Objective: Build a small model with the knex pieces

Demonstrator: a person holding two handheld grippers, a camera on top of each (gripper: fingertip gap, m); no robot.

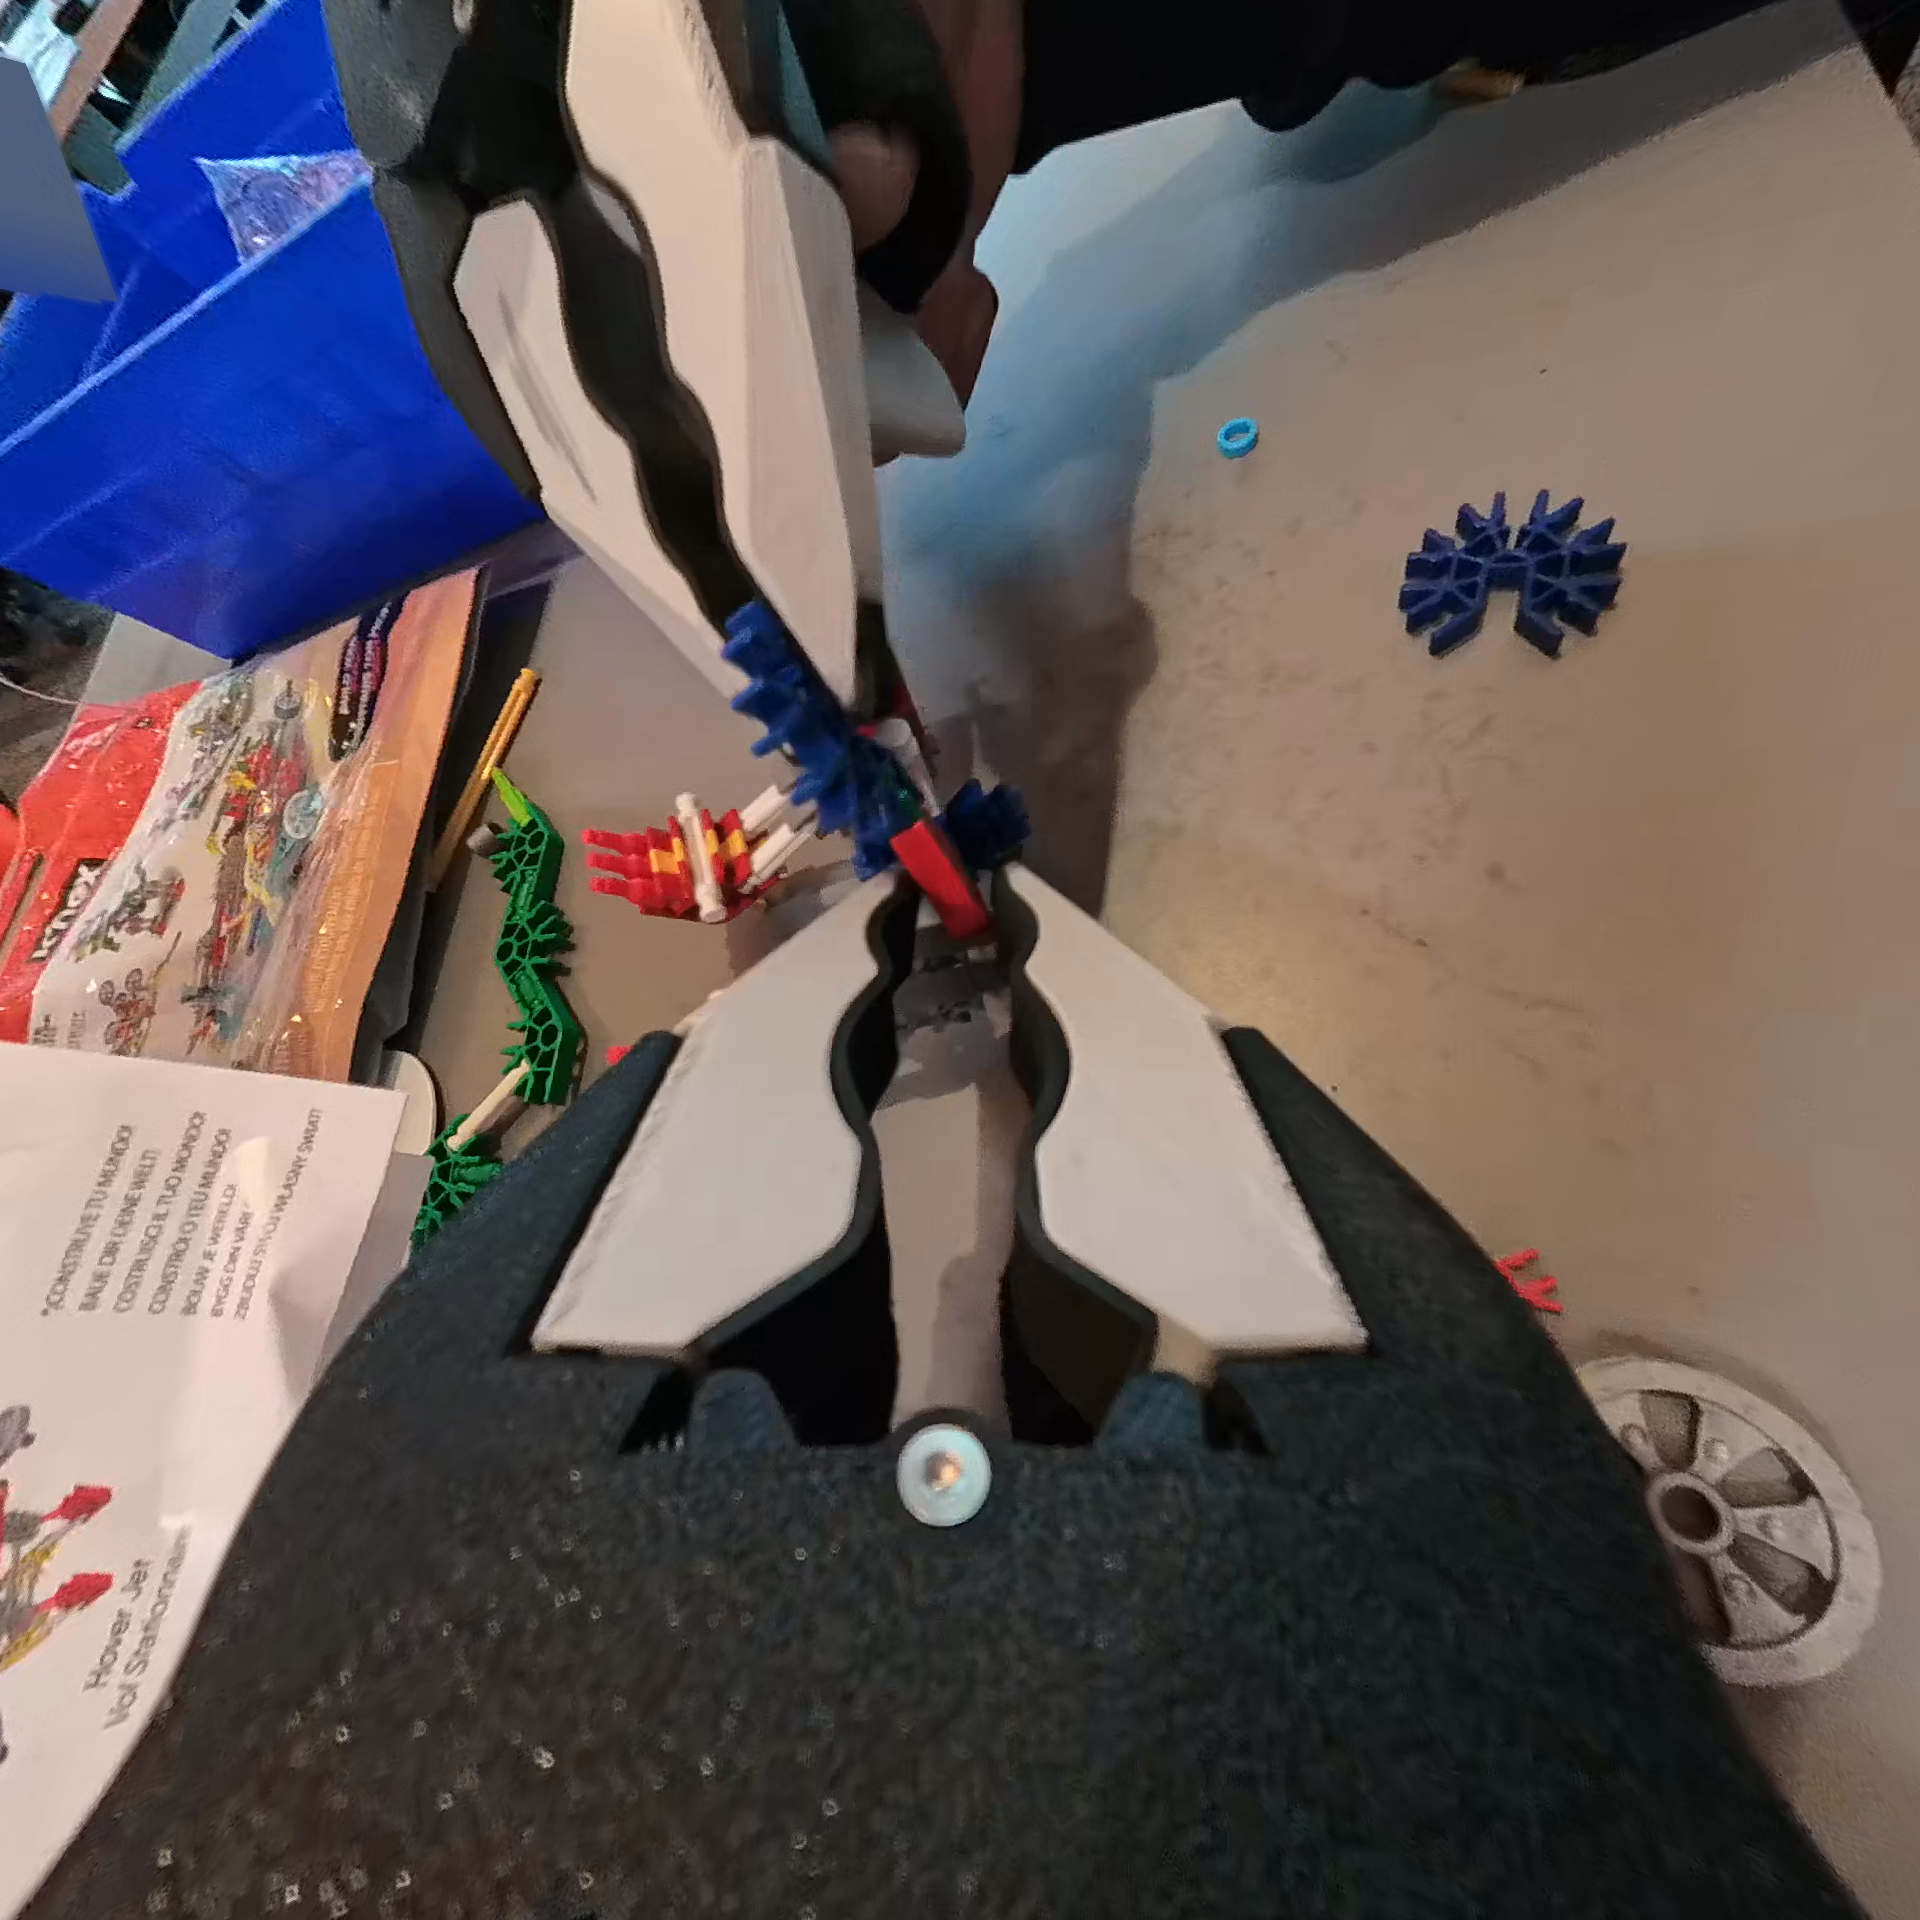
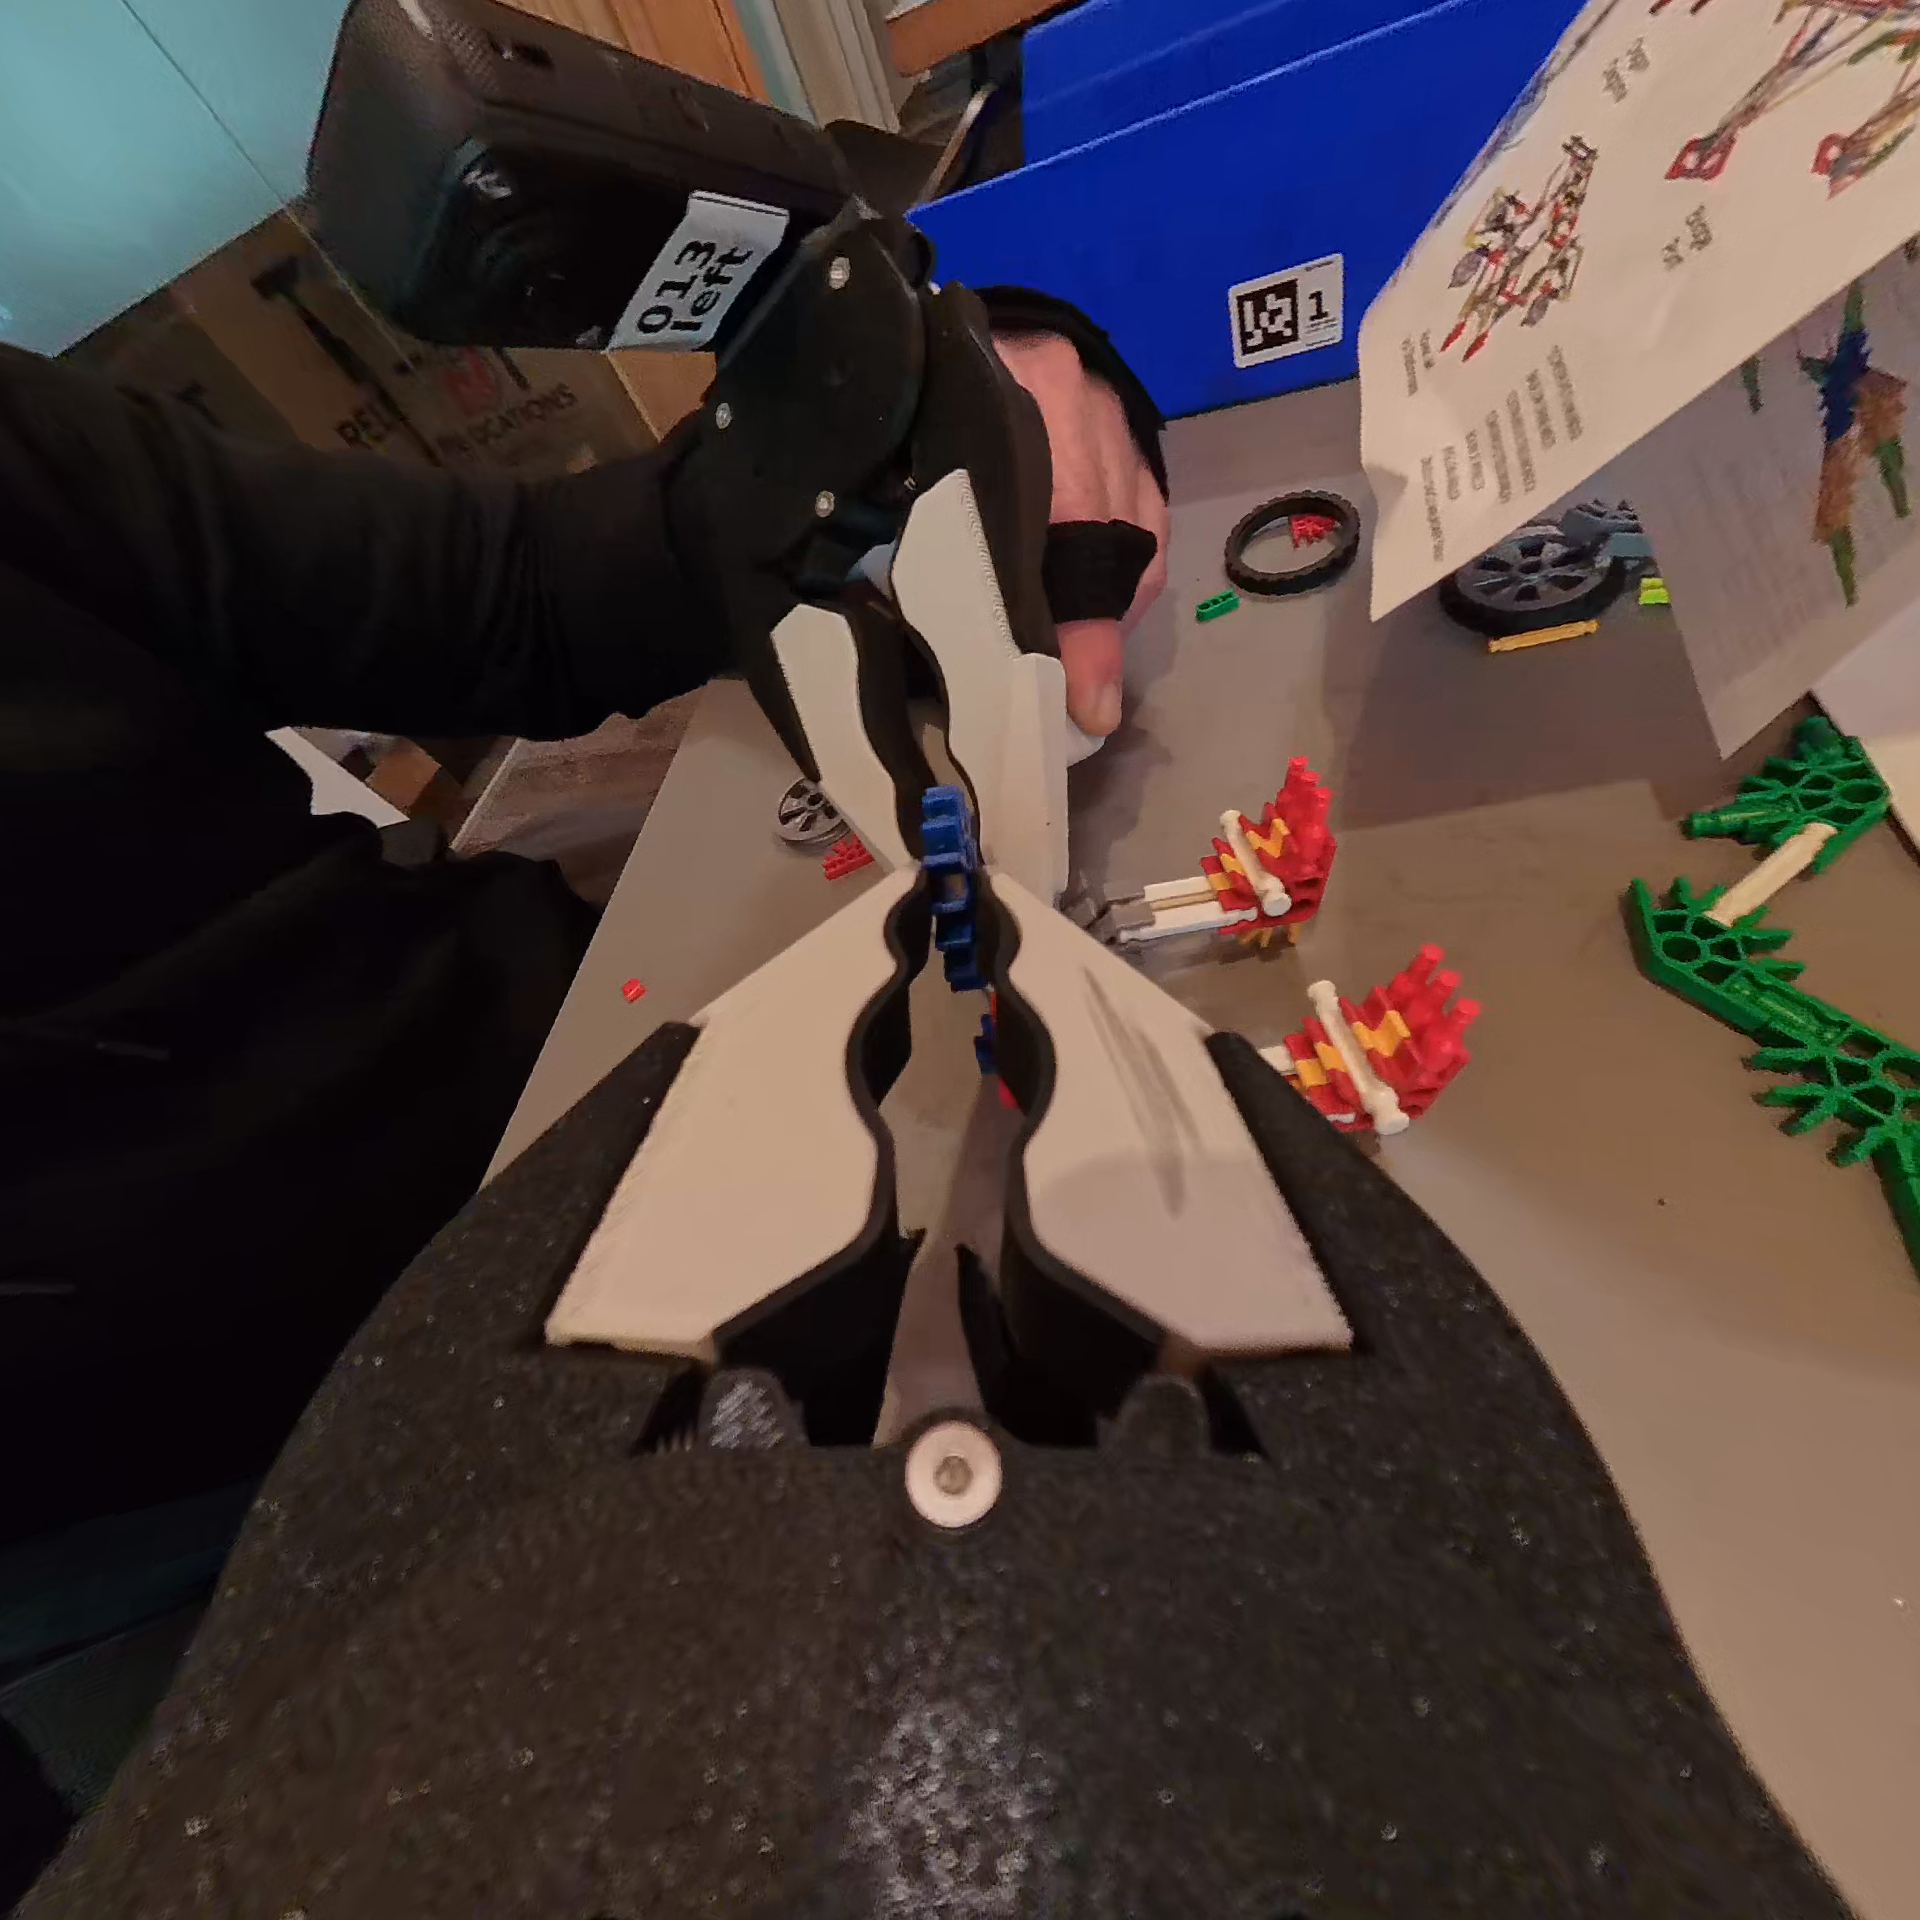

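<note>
My left gripper (image 1: 945, 896) is shut on a short red piece (image 1: 940, 871) joined to blue snowflake-shaped connectors (image 1: 800, 727). My right gripper (image 2: 956, 896) is shut on the blue connectors (image 2: 948, 883) of the same small assembly. The two grippers meet tip to tip just above the grey table (image 1: 1455, 935). In the left wrist view the right gripper's fingers (image 1: 769, 416) come down from the top. In the right wrist view the left gripper's fingers (image 2: 997, 665) come from the upper left, held by a gloved hand (image 2: 1091, 499). The assembly's far side is hidden between the pads.
On the table lie a blue connector pair (image 1: 1512, 577), a light blue ring (image 1: 1236, 436), a grey wheel hub (image 1: 1735, 1527), a green connector chain (image 1: 535, 966), two red-yellow-white assemblies (image 2: 1273, 862) (image 2: 1371, 1049) and a black tyre (image 2: 1291, 545). A set box (image 1: 239, 862), instruction sheets (image 2: 1621, 312) and blue bins (image 2: 1195, 208) border it. About 4 centimetres separates my left fingertips from my right.
</note>
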